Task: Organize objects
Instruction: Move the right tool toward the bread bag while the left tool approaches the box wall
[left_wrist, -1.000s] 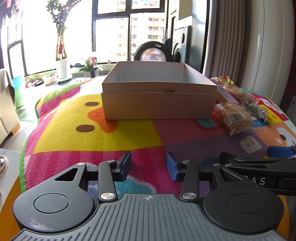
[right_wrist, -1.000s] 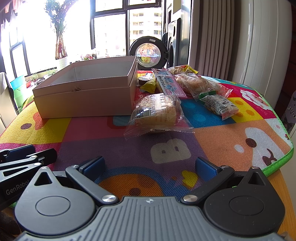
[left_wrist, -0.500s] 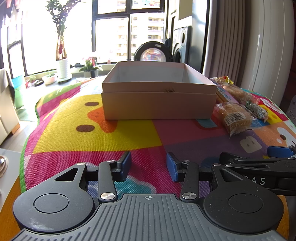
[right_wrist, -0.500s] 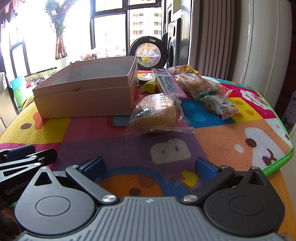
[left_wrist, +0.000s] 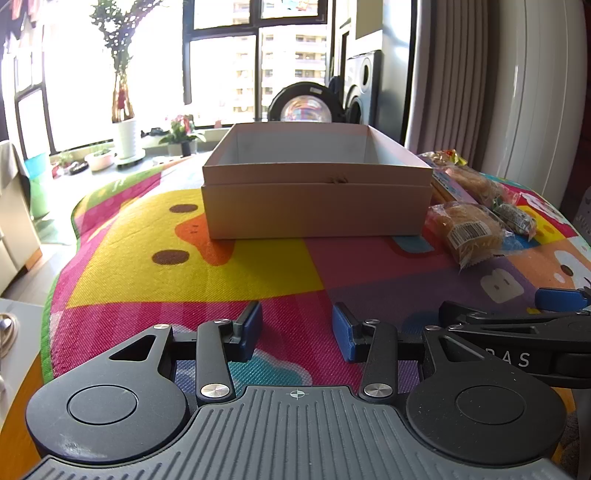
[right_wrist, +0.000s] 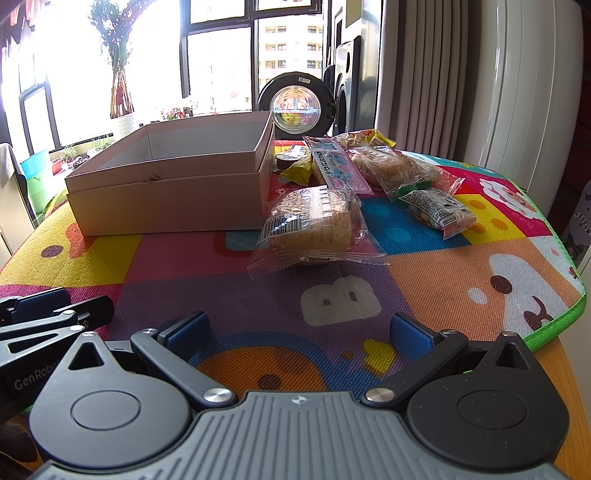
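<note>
An open, empty beige cardboard box (left_wrist: 317, 206) (right_wrist: 170, 195) stands on the colourful play mat (left_wrist: 221, 273). Right of it lie several wrapped snacks: a clear-wrapped bun (right_wrist: 314, 225) (left_wrist: 465, 232) nearest, a small green-edged packet (right_wrist: 436, 212), a larger bread bag (right_wrist: 391, 168), a long blue-pink packet (right_wrist: 336, 166) and yellow packets (right_wrist: 299, 171). My left gripper (left_wrist: 295, 328) rests low near the mat's front edge, open and holding nothing. My right gripper (right_wrist: 299, 332) is wide open and holds nothing, a short way in front of the bun.
A round glass-fronted object (right_wrist: 295, 107) stands behind the box. The mat's green edge (right_wrist: 554, 328) drops off at the right. A white appliance (right_wrist: 524, 85) and curtains stand to the right; plants (left_wrist: 118, 92) line the window sill.
</note>
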